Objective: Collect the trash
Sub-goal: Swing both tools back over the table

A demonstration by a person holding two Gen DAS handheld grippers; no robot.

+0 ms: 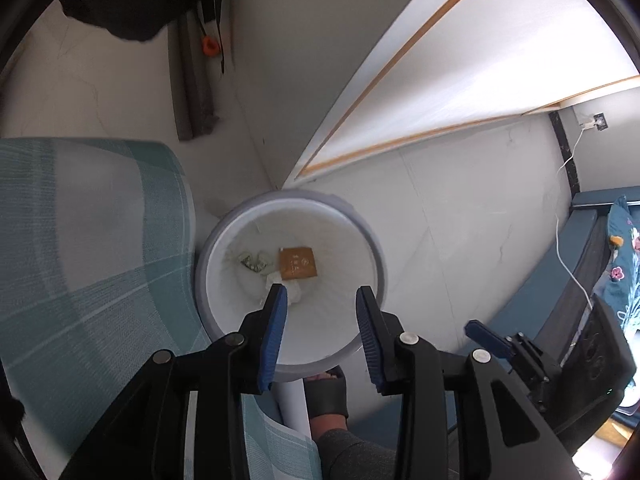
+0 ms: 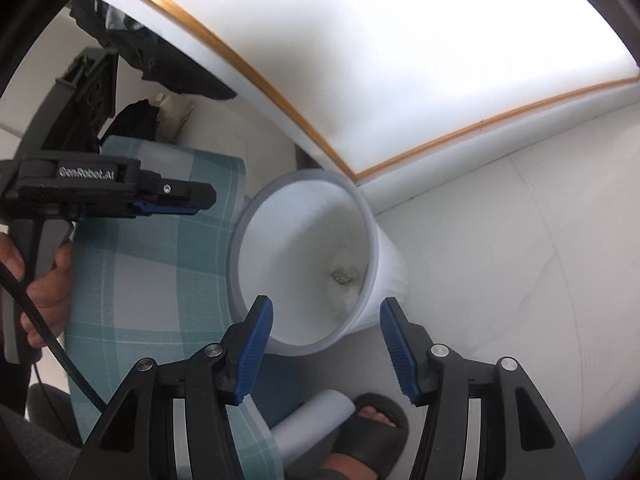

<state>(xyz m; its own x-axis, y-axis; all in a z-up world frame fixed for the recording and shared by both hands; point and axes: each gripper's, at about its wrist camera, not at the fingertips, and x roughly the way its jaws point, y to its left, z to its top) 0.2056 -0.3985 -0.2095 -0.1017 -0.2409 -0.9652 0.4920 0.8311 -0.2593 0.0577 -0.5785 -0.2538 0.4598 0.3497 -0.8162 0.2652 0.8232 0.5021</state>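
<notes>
A round white bin [image 1: 208, 256] stands on the pale floor below my left gripper [image 1: 322, 294], which hangs open over it with nothing between its blue pads. On the bin's bottom lie a brown square packet [image 1: 298, 264], a crumpled greenish wrapper [image 1: 252, 262] and a white tissue [image 1: 278, 280]. In the right wrist view the bin [image 2: 236, 264] leans away, with the wrapper [image 2: 342, 274] showing deep inside. My right gripper [image 2: 327, 306] is open and empty above the bin's near rim. The left gripper [image 2: 176, 206], held by a hand, appears at the left.
A teal checked cloth [image 1: 100, 240] sits left of the bin. A white table with a wood-coloured edge [image 1: 440, 128] rises behind it. A foot in a black slipper [image 2: 372, 432] stands close to the bin. A white cable [image 1: 568, 264] and a dark sofa with a floral cushion [image 1: 624, 264] are at the right.
</notes>
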